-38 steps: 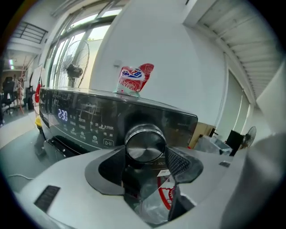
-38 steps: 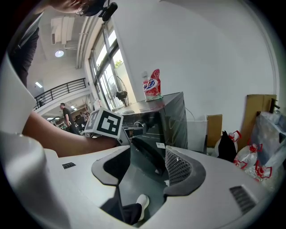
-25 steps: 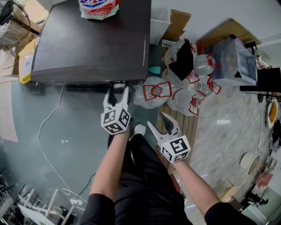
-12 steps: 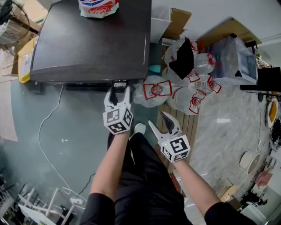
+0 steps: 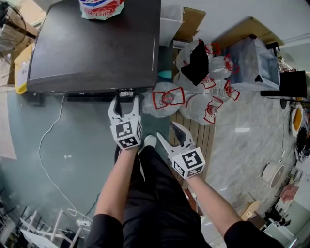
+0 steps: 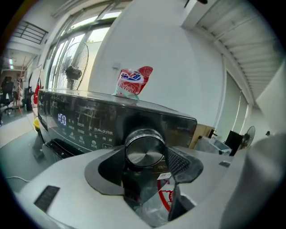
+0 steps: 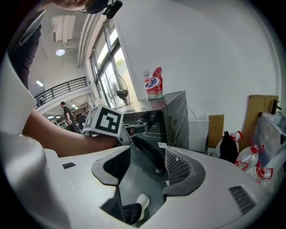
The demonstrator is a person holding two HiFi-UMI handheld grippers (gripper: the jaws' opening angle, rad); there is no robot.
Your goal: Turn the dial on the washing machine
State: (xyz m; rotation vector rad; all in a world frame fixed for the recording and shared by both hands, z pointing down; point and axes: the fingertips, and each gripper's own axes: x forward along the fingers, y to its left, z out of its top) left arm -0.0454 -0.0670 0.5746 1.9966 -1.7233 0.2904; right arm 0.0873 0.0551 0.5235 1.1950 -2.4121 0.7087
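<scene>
The left gripper [image 5: 125,99] pinches the round brushed-metal dial [image 6: 144,151] between both pads. Its jaws have just been closing and stand wide on it. The dial sits on the front panel of the glossy black washing machine [image 5: 92,48], at 5 o'clock of its top in the head view. Its axis lies about level, with the flat face toward the person. The right gripper [image 5: 166,130], at 4 o'clock of the left one, is spread and empty. A red-and-white pouch [image 5: 100,7] stands on the machine at 12 o'clock. Clear plastic bags with red print [image 5: 167,99] lie at 3 o'clock of the dial; their contents I cannot tell.
</scene>
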